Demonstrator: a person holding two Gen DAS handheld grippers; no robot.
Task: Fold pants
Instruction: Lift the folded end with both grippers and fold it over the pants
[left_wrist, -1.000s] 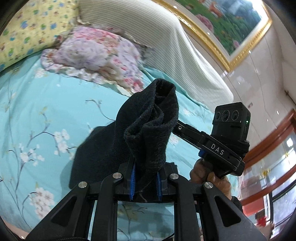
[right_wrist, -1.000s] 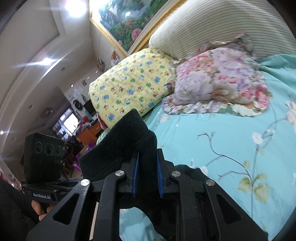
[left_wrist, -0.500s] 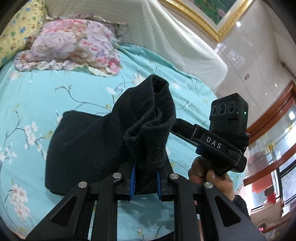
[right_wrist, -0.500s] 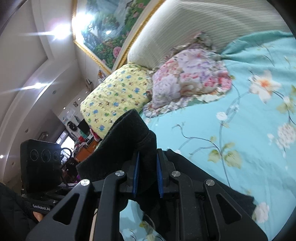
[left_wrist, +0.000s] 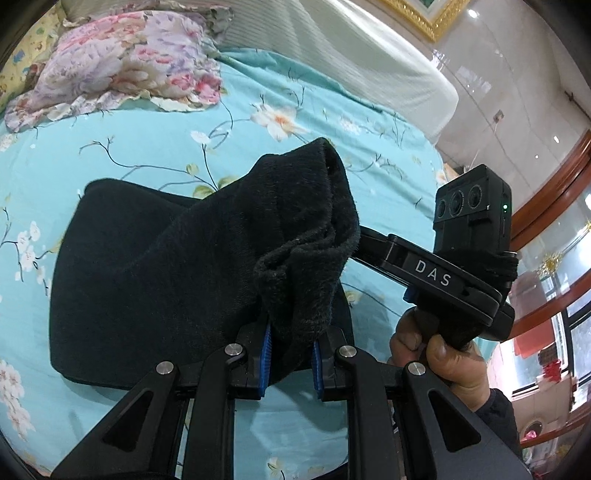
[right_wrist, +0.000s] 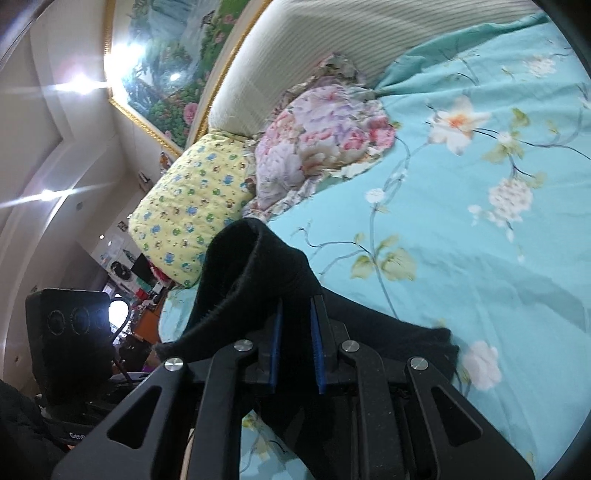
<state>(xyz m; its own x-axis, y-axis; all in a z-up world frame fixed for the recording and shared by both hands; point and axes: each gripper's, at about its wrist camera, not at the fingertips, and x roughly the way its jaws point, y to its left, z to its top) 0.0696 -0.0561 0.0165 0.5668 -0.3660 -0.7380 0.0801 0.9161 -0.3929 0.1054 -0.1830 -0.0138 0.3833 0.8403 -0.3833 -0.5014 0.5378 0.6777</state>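
On the turquoise flowered bedspread (left_wrist: 155, 122), well short of the pillows (left_wrist: 122, 66) at the head edge, the black pants (left_wrist: 155, 280) lie partly doubled: I see a broad dark panel spread flat on the bed while one end of the cloth is lifted off it, so I judge the fold to be mid-way, with the raised end not yet laid down and any further folding and smoothing left to do. My left gripper (left_wrist: 290, 356) has its blue-padded fingers (left_wrist: 266, 354) pressed together on a bunched edge of the fabric, which stands up in front of the camera in a thick roll. My right gripper (right_wrist: 295, 343) likewise pinches a raised corner between its pads (right_wrist: 276, 343), the cloth arching up and over to the left of them. From the left wrist view I can see the right gripper's body with the person's right hand (left_wrist: 439, 350) wrapped around its handle, held just beside the lifted end and above the near edge of the bed. Both grippers sit close together, aimed toward the head of the bed.
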